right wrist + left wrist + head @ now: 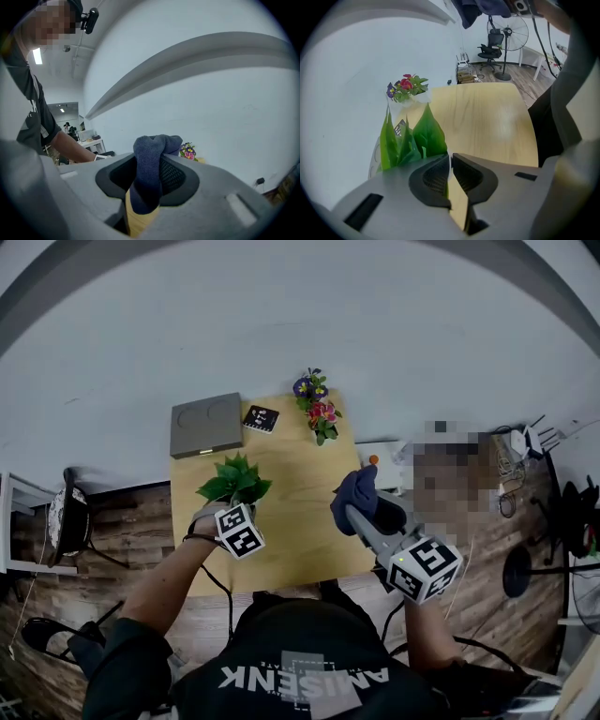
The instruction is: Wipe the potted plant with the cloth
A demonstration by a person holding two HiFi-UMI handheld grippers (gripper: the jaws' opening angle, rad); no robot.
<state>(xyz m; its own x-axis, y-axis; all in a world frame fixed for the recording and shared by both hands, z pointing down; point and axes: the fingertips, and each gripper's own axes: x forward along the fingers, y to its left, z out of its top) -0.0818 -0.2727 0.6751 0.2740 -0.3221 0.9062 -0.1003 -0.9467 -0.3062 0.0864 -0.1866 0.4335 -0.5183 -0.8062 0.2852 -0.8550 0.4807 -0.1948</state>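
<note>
Cloth [356, 495] of dark blue sits bunched in our right gripper [149, 159], the jaws pinching the fabric from both sides, over the right side of the wooden table [300, 531]. Our left gripper [450, 159] tilts steeply down at the near side of the potted plant [234, 482]. Its jaws are all but pressed together, with only a slit between the pads. A thin sliver of green shows in that slit, and we cannot tell whether a leaf is caught there. The plant stands on the left part of the table, its broad green leaves upright just beyond the left jaws and well apart from the cloth. Along the table's far edge sit a grey flat box [205, 424], a small black-and-white marker card [262, 418] just beside it, and a pot of purple and red flowers [317, 407] farther right. Behind them rises a plain white wall [300, 315]. Past the table's end, the left gripper view takes in an office chair [490, 47] and a pedestal fan [511, 35].
</note>
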